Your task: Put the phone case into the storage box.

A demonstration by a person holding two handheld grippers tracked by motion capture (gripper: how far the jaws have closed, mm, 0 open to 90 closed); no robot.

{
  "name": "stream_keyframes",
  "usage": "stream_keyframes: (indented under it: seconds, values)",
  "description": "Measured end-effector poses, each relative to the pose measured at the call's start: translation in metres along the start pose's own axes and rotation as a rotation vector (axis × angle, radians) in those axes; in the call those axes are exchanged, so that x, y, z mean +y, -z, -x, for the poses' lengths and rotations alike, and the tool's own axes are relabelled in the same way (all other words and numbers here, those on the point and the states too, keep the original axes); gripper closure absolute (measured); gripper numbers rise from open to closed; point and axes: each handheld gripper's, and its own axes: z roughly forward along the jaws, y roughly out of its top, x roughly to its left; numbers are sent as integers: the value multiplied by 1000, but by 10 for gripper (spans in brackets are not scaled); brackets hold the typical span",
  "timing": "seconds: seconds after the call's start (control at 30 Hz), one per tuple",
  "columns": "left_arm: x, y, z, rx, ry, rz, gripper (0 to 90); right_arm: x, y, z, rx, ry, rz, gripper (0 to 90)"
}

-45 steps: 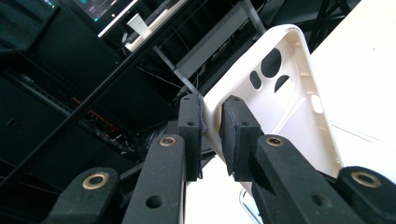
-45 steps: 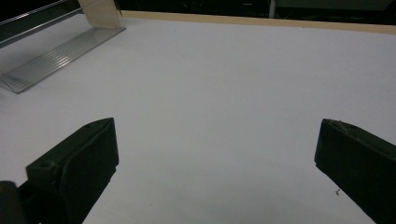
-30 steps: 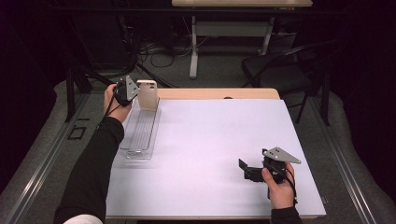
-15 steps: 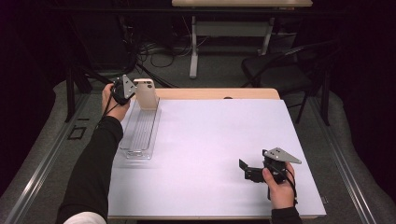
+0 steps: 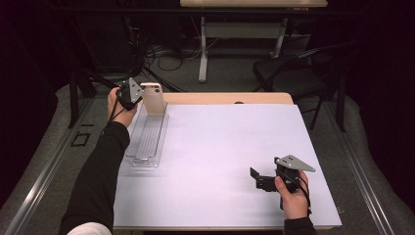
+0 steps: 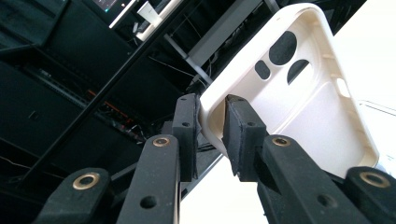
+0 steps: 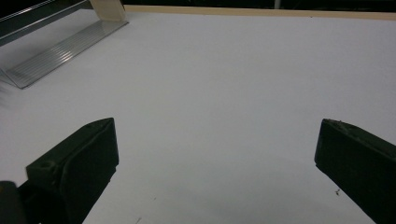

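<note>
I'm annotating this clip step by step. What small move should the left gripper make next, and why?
Probably ease the left gripper open and draw back. Its jaws have just been opening, their pads still flank the rim of the cream phone case, and the case stands upright at the far end of the clear tray.

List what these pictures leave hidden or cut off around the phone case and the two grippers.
- Phone case: its lower end is cut off behind the left gripper in the left gripper view, so how it meets the clear tray is hidden.
- Whether the pads press the case rim: too close to tell.
- Right gripper: jaw tips cut off by the edges of the right gripper view.
- Case in the high view: too small for detail.
</note>
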Motion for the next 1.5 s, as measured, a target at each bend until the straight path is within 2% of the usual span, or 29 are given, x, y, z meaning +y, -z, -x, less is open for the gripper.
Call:
stream_keyframes:
  seconds: [0.2,0.5,0.77,1.17,1.4,1.47,1.5]
  values:
    - [0,1,-1,3,22,3,726,0,-1,-1,2,2,-4,0]
    - [0,1,-1,7,60,4,608,0,-1,-1,4,3,-7,0]
    - [0,3,-2,12,60,5,491,1,0,-1,3,10,-5,0]
    - [-1,5,-3,2,62,4,457,2,-1,-3,6,15,-4,0]
    - [-2,6,-4,-12,86,-6,457,2,-1,-2,7,15,-6,0]
    - [-1,8,-4,-23,99,-6,457,2,0,-1,10,17,-22,0]
    - [-1,9,-4,-24,102,-6,457,2,-1,-1,8,16,-5,0]
